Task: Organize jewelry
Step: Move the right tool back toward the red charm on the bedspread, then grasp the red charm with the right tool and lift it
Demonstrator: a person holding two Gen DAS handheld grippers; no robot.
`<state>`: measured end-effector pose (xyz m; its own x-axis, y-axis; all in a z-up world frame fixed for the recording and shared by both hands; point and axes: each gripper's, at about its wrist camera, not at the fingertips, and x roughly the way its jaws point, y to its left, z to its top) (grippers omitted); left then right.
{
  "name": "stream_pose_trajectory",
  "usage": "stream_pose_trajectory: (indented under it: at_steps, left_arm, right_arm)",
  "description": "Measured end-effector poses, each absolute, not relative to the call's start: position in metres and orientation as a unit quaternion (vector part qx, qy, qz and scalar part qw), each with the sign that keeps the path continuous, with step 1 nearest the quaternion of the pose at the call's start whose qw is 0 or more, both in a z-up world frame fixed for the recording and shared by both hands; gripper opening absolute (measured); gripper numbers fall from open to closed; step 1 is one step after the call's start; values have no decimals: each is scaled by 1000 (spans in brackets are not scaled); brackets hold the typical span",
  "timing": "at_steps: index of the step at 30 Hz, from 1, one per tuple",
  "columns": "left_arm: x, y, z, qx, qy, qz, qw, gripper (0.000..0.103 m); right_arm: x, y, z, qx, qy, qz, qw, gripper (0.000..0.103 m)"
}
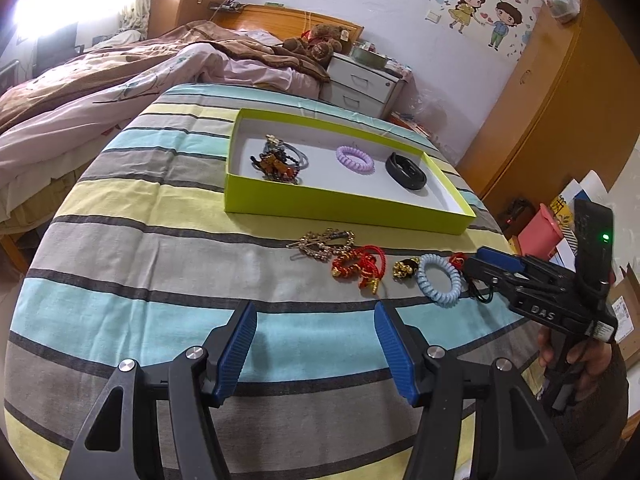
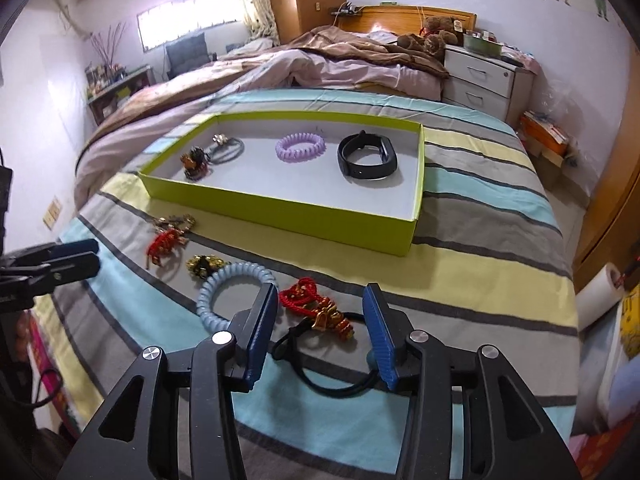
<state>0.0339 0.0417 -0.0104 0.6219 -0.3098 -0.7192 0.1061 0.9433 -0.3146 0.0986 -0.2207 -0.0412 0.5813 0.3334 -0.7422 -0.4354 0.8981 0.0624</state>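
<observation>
A lime-green box tray (image 1: 340,208) (image 2: 280,210) holds ornamented hair ties (image 1: 278,160), a lilac spiral tie (image 2: 300,146) and a black wristband (image 2: 366,156). In front of it on the striped cloth lie a gold clip (image 1: 324,240), a red braided bracelet (image 1: 356,266), a gold-black ornament (image 2: 204,266) and a pale blue spiral tie (image 2: 234,292). My left gripper (image 1: 314,312) is open over bare cloth. My right gripper (image 2: 320,292) is open, with a red-and-gold charm (image 2: 324,314) on a black cord (image 2: 320,384) lying between its pads, untouched.
The striped cloth (image 1: 160,280) covers a table whose right edge drops off near my right gripper (image 1: 478,258). A person's hand (image 1: 560,356) holds that gripper. An unmade bed (image 2: 320,56), a white nightstand (image 2: 480,76) and wooden wardrobes stand behind.
</observation>
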Motion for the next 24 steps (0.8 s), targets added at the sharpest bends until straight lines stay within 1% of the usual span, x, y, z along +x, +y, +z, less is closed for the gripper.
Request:
stream_pose_trajectory:
  at_steps: [4,9,11,14,15,16,17,19,24]
  left_arm:
    - [33,38,-11,-116,420,-121,892,61]
    - [34,35,-12,-112,427,-121,889,61]
    - [35,34,-13,-112,428,-121,889,61]
    - [34,34,-13,-113,427,-125,888,61]
    - [34,35,-13,-114,427,-127,888,61]
    - [34,34,-13,-113,428,-127,888,61]
    - [34,35,-13,-113,427,-126,888,61]
    - [35,34,-12,-114,427,-128,888,61]
    - [37,28,-10,-105,424,-134,890,60]
  right_arm:
    - [103,-216,-46,-78,418,218,878,45]
    - [103,-218,-46,-72,420,214,879,45]
    - [101,-217,-45,-75,417,214,880,38]
    - [98,-215,-45,-82,414,212,881,33]
    - [98,-215,-45,-83,414,213,881,25]
    - [96,-215,-45,-83,413,215,881,20]
    - [95,-215,-44,-83,411,214,882,20]
    - [95,-216,-42,-84,406,211,885,16]
    - [94,-219,-38,-69,397,214,890,16]
